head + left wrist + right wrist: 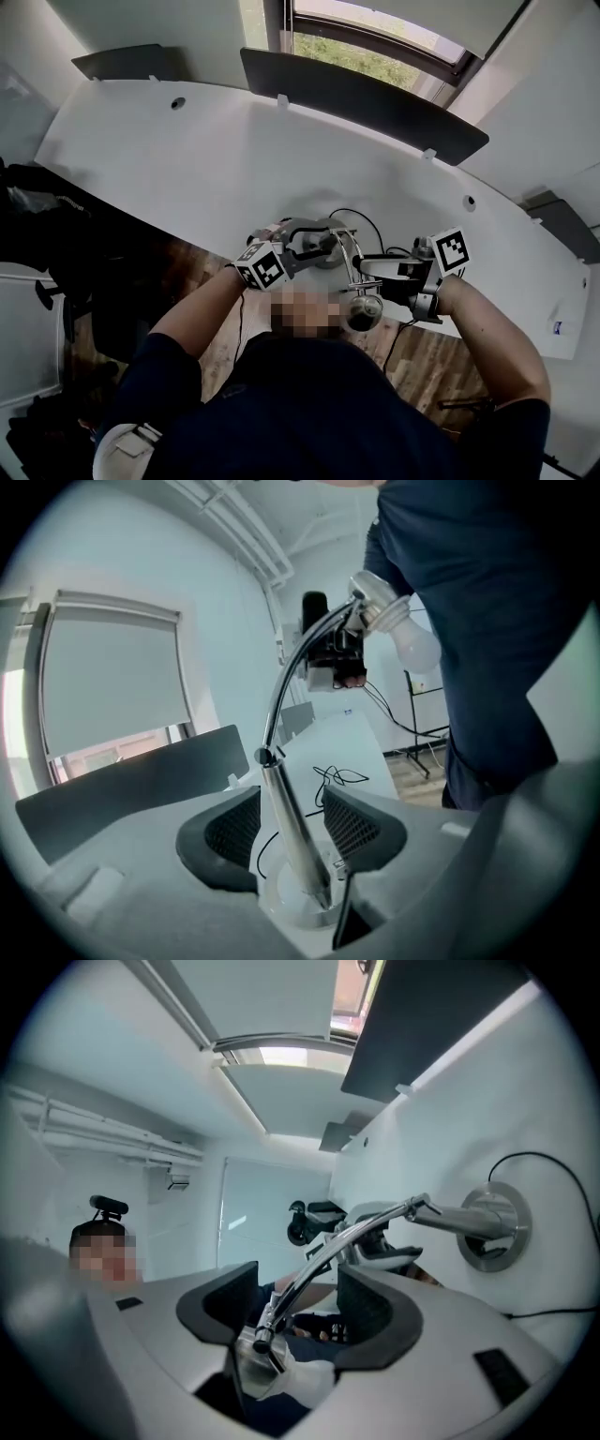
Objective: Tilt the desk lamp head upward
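A chrome desk lamp stands on the white table near its front edge, with a round base and a bent gooseneck. The lamp head with its bulb hangs out over the table's edge toward me. My left gripper is open and straddles the lower stem just above the base, with a gap on both sides. The right gripper is open too, and the gooseneck runs between its pads without touching them. The lamp head sits low between that gripper's jaws.
The lamp's black cable loops on the table behind the base. Dark divider panels line the far edge under a window. Wooden floor shows beside me, and dark furniture stands at the left.
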A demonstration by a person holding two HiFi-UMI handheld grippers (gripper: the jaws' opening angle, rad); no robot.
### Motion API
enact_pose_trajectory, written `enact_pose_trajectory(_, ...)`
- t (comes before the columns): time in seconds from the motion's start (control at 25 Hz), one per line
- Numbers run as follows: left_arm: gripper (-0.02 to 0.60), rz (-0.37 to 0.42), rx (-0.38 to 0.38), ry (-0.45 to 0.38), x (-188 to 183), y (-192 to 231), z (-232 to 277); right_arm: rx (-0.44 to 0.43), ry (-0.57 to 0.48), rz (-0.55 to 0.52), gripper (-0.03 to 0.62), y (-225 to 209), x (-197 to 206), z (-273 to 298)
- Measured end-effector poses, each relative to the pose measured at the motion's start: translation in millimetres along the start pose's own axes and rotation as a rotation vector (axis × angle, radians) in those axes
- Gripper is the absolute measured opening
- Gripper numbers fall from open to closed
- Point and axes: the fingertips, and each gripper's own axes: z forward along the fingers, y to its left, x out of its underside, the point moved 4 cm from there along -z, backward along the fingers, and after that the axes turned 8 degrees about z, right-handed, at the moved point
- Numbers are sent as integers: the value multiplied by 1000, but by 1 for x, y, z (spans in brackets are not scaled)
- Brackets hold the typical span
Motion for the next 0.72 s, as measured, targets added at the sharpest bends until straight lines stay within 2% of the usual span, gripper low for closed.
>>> enact_pose_trajectory(0.12, 195, -126, -56, 1, -13, -3, -11, -12, -178, -107, 258, 6, -1, -12)
enact_pose_trajectory(0.24, 195, -265, -141, -15, -28, -1, -24, 28, -409, -230, 256, -1, -1, -29)
enact_pose_trajectory(0.4, 195, -363, -212, -64, -53, 1, -41, 100, -611, -307, 247, -17, 6, -49)
enact_pose_trajectory(0.48, 195, -388, -235, -95, -69, 0, -48, 197, -679, -376, 207, -24, 13, -58)
enact_pose_trajectory(0.6, 189, -431, -267, -149, -91, -1, -57, 390, -734, -533, 143, -30, 20, -66)
enact_pose_trajectory(0.72, 128, -478, -301, -185, -106, -4, -67, 523, -734, -686, 84, -28, 28, -60)
